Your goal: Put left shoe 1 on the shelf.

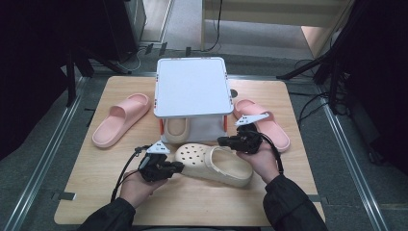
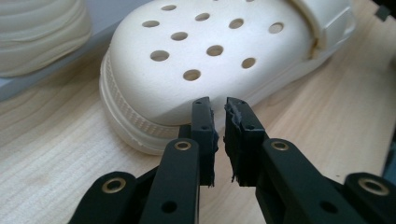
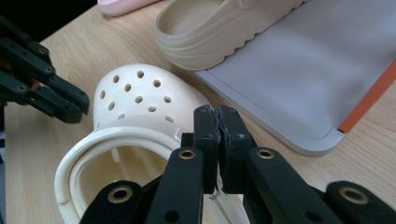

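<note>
Between the two tools lies the cream clog; left tool nearly closed, right tool pressed together, both empty.

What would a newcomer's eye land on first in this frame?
First, the cream perforated clog lying on its own near the table's front, with the left tongs at its toe and the right tongs by its heel opening. Next, the white two-tier rack behind it, a matching clog on its lower shelf. A pink slide lies on either side.
</note>
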{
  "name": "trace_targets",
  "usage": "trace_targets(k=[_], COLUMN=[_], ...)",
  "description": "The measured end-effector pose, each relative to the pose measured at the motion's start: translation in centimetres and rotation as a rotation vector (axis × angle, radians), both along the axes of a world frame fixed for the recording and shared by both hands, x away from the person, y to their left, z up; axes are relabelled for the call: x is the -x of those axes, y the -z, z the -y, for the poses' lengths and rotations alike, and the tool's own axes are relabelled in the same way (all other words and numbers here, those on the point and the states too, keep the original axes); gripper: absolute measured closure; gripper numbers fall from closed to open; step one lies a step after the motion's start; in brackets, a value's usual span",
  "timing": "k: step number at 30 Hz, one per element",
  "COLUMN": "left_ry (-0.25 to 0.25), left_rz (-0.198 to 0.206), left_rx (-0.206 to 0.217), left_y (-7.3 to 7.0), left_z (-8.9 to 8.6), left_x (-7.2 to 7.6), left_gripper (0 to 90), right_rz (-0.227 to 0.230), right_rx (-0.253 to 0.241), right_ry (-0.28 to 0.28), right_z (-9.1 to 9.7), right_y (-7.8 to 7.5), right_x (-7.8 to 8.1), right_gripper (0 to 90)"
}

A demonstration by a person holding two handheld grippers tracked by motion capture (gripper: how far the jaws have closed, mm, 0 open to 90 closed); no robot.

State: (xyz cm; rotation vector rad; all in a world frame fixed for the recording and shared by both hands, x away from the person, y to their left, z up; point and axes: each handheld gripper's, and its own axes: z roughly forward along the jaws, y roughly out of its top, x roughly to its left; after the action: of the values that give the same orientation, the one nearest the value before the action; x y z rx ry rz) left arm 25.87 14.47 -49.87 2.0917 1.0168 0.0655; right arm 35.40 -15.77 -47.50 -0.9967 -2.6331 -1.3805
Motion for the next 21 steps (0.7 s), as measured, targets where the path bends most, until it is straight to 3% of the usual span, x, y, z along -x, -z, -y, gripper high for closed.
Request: trace_targets(k=[13,21], left_ry=[0.012,0.039], left_rz=[0.014,0.016], left_rx=[0.005,0.005], left_y=[0.1,0.0], left_z=[0.0,0.5], left_x=[-0.5,-0.9], left_gripper=[83.1,83.4], right_rz=[-0.015,0.01], right_rx=[-0.011,-0.003], right_ry=[0.002,0.022], right_z=[0.1,0.3], right_y=[0.2,0.1], right_x=[0.8,1.9], right_gripper=[90.0,90.0])
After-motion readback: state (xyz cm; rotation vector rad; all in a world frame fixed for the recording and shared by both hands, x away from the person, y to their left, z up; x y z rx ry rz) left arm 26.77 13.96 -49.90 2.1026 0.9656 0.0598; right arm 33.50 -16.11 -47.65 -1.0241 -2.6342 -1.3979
